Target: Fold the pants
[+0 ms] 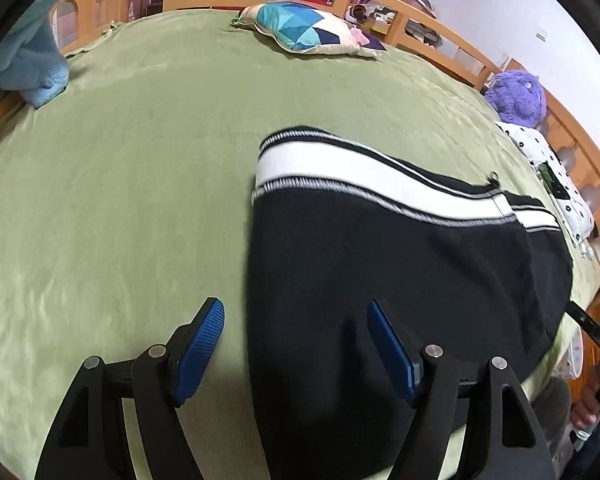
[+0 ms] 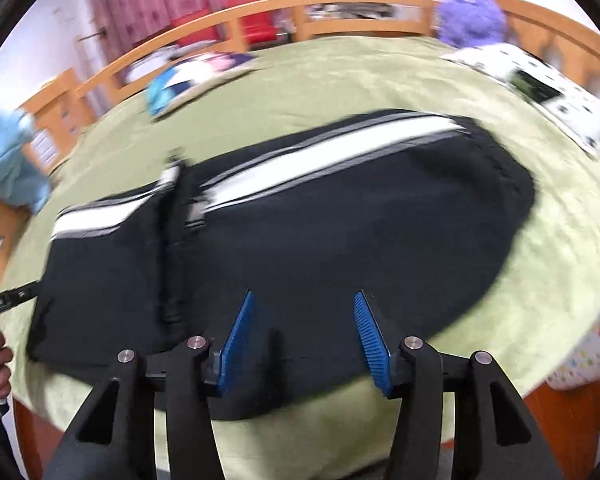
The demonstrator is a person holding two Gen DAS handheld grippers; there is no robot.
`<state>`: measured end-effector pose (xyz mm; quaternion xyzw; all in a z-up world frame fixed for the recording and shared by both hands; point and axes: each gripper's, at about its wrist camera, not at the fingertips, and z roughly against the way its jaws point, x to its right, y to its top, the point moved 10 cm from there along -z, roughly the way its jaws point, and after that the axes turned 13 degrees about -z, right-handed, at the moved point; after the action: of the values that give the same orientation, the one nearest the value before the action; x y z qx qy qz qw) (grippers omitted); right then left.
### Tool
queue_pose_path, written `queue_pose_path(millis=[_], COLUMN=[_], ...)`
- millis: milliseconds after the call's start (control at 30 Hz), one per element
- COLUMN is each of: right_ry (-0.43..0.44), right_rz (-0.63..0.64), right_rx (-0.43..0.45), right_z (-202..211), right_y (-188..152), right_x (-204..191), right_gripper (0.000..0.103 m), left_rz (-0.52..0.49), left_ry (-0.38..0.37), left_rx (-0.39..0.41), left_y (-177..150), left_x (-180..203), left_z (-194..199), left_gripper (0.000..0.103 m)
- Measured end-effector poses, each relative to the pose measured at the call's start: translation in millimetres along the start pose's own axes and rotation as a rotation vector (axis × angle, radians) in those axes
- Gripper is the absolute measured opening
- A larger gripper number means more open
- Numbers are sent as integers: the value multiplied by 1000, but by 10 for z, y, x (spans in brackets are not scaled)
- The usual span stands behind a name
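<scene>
Left wrist view: left gripper (image 1: 294, 312) wide open, nothing between its blue pads (image 1: 198, 354); one pad over the green bedspread (image 1: 120, 184), the other over the dark fabric. Pants (image 1: 400, 264), black with a white side stripe, lie flat on the bed, filling centre to right of frame, their left edge between the fingers. Patterned pillow (image 1: 312, 32) at top centre, light blue cloth (image 1: 32, 60) upper left, purple plush toy (image 1: 516, 94) upper right, all well apart from the pants. Right wrist view (motion-blurred): right gripper (image 2: 304, 300) also open, holding nothing, both pads over the black fabric at lower centre. Pants (image 2: 320, 220) span the middle of the frame, stripe along the far edge. Wooden bed rail (image 2: 340, 4) runs across the top.
</scene>
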<state>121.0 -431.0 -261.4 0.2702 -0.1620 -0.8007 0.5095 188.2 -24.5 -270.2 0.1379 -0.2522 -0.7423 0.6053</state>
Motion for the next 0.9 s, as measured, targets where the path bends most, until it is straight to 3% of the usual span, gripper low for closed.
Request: queue_pose_path(millis=[133,267,400,633,733,800,900], right_ry=[-70,-102,-101,38,50,48,2], right_rz=[-129,-213,-292,-441,-446,-447,-426], right_rx=[17,31,7,10,13,27,46], right_z=[-49,-123,-438,-895,-1030,-1095,-1093], right_y=[201,392,561,841,986,1071,1101], right_x=[536,1007,1351,1577,1565,1540,1507], right_gripper=[65,71,72,78,78,77,57], left_rz=[24,57,35,3,13,18,14], left_ry=[-61,-116,-102,-89,-97,-103,-106], left_rx=[-25,-56,-94,-107,-107,-100,-91], left_y=[98,109,95,194,238,264,250], left_x=[-40,-83,-72,-27,-39,-28,-37], left_z=[-210,-375,-506,-625,-671,-688,-686], left_gripper=[67,63,63,67,67,67,63])
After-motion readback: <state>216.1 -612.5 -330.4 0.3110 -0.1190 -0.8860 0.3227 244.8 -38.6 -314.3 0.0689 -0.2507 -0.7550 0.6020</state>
